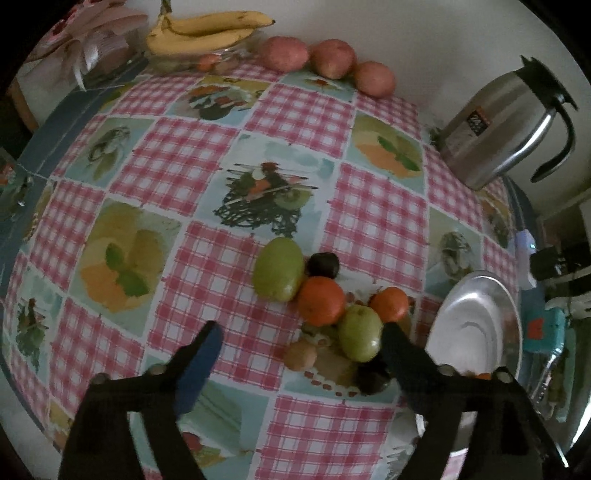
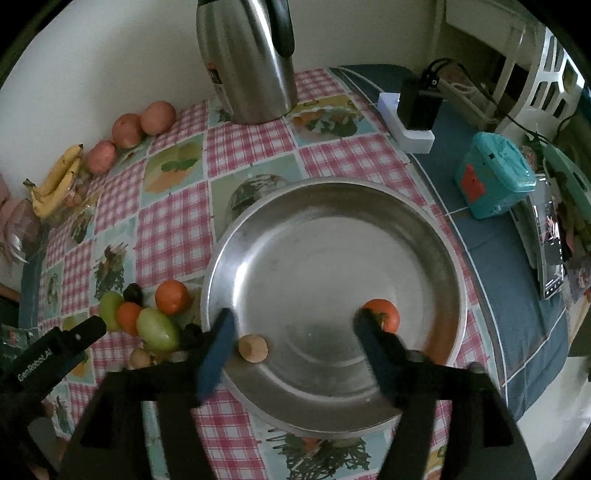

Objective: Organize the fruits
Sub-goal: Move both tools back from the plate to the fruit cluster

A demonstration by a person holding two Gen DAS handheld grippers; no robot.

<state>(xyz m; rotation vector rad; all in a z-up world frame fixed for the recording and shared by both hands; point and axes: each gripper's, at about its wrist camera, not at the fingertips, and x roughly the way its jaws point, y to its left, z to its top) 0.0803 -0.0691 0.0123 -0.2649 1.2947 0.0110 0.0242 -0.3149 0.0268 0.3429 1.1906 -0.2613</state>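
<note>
A cluster of small fruits lies on the checked tablecloth: two green fruits (image 1: 279, 268) (image 1: 360, 333), two oranges (image 1: 320, 301) (image 1: 389, 303), dark fruits (image 1: 324, 264) and a small brown one (image 1: 300, 355). My left gripper (image 1: 299, 343) is open above the near side of the cluster. A steel plate (image 2: 436, 236) holds an orange fruit (image 2: 384, 314) and a small brown fruit (image 2: 252, 348). My right gripper (image 2: 293, 325) is open and empty over the plate. The left gripper also shows in the right wrist view (image 2: 79, 334).
A steel kettle (image 2: 247, 59) stands at the back. Bananas (image 1: 207, 31) and three reddish apples (image 1: 332, 58) line the wall. A teal box (image 2: 493, 181), a white charger block (image 2: 410, 122) and a phone (image 2: 552, 254) lie right of the plate.
</note>
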